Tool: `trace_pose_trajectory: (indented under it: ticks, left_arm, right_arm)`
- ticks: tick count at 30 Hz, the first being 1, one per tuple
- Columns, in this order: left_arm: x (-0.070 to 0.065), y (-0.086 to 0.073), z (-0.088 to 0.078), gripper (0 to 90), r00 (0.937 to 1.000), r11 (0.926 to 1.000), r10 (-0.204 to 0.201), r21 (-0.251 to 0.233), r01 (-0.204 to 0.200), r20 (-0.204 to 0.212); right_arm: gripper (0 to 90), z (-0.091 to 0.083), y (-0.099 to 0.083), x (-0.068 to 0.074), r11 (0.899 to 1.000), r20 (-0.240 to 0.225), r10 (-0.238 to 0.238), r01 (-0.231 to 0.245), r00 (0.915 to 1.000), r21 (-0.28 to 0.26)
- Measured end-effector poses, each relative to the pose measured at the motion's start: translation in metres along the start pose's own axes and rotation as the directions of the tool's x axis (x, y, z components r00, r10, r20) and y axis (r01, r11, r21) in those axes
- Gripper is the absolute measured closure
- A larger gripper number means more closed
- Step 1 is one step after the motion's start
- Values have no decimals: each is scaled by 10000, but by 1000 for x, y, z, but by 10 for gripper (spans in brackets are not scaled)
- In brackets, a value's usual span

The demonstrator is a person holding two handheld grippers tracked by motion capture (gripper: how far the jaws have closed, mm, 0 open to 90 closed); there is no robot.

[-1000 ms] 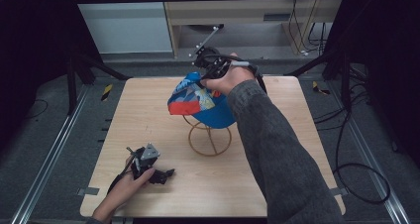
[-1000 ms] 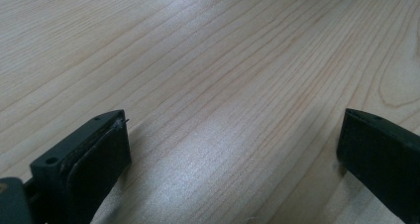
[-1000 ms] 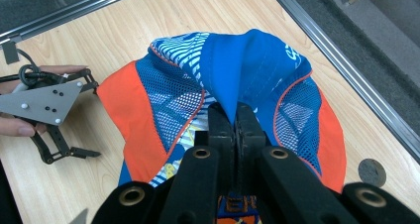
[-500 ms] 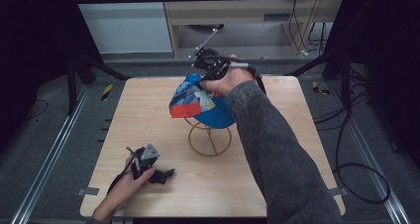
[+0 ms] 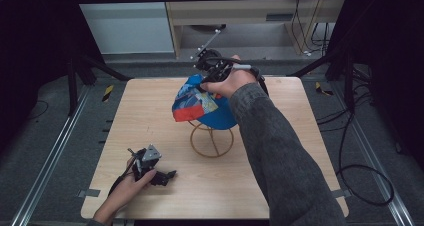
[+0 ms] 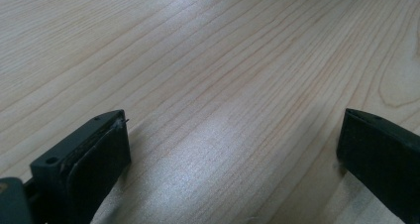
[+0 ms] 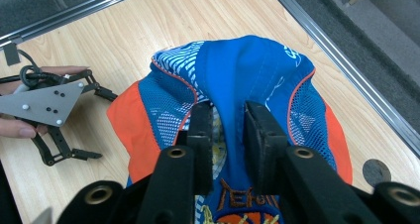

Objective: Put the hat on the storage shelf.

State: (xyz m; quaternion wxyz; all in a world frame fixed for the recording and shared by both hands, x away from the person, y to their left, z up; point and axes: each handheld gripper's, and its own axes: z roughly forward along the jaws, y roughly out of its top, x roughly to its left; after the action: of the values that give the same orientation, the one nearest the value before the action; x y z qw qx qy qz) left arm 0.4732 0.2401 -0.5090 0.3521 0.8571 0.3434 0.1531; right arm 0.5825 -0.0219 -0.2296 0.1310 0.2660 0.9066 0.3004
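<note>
A light wooden table stands on a grey floor; metal rails run along both sides; black cables lie on the floor at the right; a pale shelf unit stands behind the table

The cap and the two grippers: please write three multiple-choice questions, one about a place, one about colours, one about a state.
1. Where does the cap rest? A on the wire stand; B on a shelf; C on the floor.
2. Its main colours? A green, white; B blue, orange; C black, yellow.
3. The left gripper jaws are: A shut on the cap; B shut on a cable; C wide apart, empty.
Answers: 1 A, the stand's ring shows beneath it; 2 B, blue crown, orange panels; 3 C, bare table lies between them.
</note>
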Motion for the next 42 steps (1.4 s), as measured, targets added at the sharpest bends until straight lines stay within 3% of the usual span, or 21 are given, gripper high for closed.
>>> trace_pose_trajectory:
  ticks: [17, 34, 42]
  left_arm:
    - [0, 0, 0, 0, 10000, 10000, 26, 23, -26, 8]
    - [0, 0, 0, 0, 10000, 10000, 24, 19, -24, 19]
    - [0, 0, 0, 0, 10000, 10000, 28, 23, -28, 21]
  right_arm:
    - [569, -10, -5, 0, 9991, 46, 254, -252, 9997, -330]
    - [519, -36, -26, -2, 9926, 55, 680, -670, 9977, -1014]
    - [453, -50, -33, -3, 9869, 217, 844, -806, 9962, -1398]
